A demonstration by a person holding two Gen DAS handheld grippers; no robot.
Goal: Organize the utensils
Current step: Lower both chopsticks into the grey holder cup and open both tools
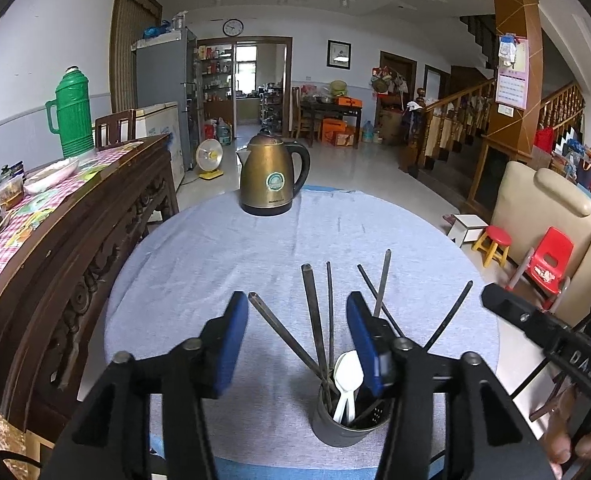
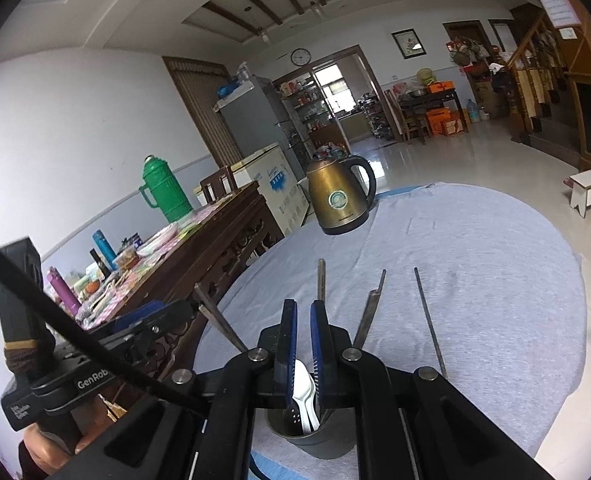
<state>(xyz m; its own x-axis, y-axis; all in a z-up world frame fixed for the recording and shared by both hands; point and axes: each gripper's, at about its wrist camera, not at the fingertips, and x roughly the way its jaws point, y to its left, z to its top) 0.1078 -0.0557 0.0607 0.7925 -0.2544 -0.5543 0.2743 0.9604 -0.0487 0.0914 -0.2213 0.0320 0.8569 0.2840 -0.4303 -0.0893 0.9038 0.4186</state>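
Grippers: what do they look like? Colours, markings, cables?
Both are black plastic frames with silver pivot bolts and flat blue pads. Left gripper seen from the right view carries white "GenRob" lettering; a black cable crosses in front. Right gripper shows "DAS" on its body in the left view.

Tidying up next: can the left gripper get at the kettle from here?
Probably yes. The left gripper is open, and only bare cloth lies between it and the kettle beyond the chopsticks.
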